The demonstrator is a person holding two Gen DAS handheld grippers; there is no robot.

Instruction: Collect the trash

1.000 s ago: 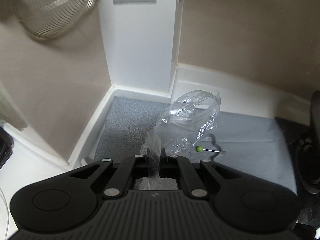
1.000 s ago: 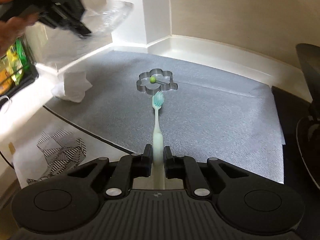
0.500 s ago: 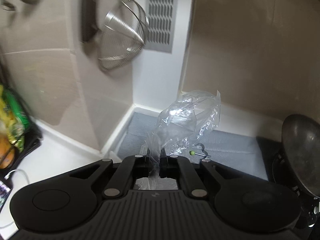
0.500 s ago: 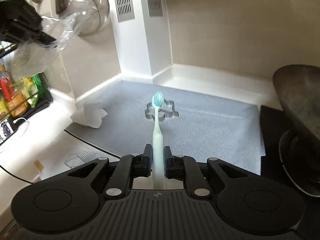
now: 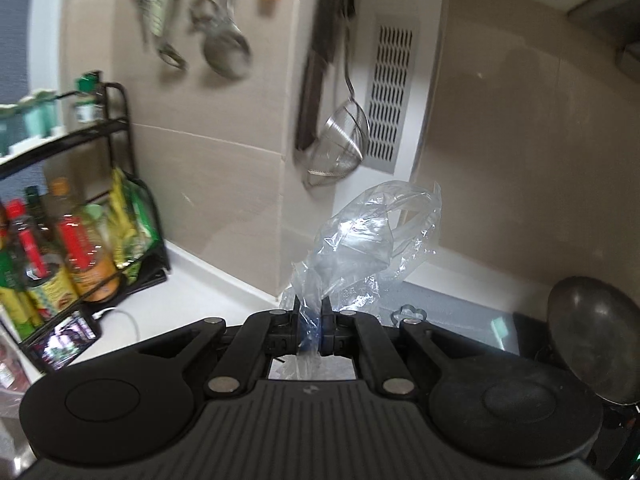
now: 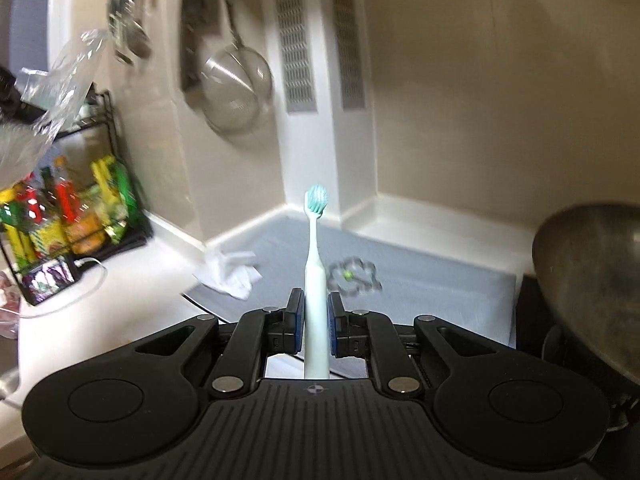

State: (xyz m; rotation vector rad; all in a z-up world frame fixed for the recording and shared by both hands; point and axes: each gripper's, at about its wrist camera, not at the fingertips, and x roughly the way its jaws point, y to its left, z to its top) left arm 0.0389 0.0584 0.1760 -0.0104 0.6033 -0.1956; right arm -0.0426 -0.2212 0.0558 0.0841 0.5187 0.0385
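My left gripper point(image 5: 310, 314) is shut on a crumpled clear plastic bag point(image 5: 368, 240), which sticks up ahead of the fingers, high above the counter. The same plastic bag point(image 6: 64, 84) shows at the upper left of the right wrist view. My right gripper point(image 6: 316, 316) is shut on the handle of a pale green toothbrush point(image 6: 314, 264), whose bristled head points up and away. A crumpled white tissue point(image 6: 230, 272) lies on the grey mat point(image 6: 440, 280) near its left edge.
A flower-shaped metal cutter point(image 6: 354, 276) with a green-tipped pin sits on the mat. A dark wok point(image 6: 588, 280) stands at the right. A black rack of bottles and packets point(image 5: 72, 248) and a phone point(image 5: 64, 340) sit on the white counter at left. Strainers and ladles point(image 5: 340, 140) hang on the wall.
Both grippers have risen from the mat, the left more and swinging left, so the wall utensils and bottle rack come into view. Each keeps its hold.
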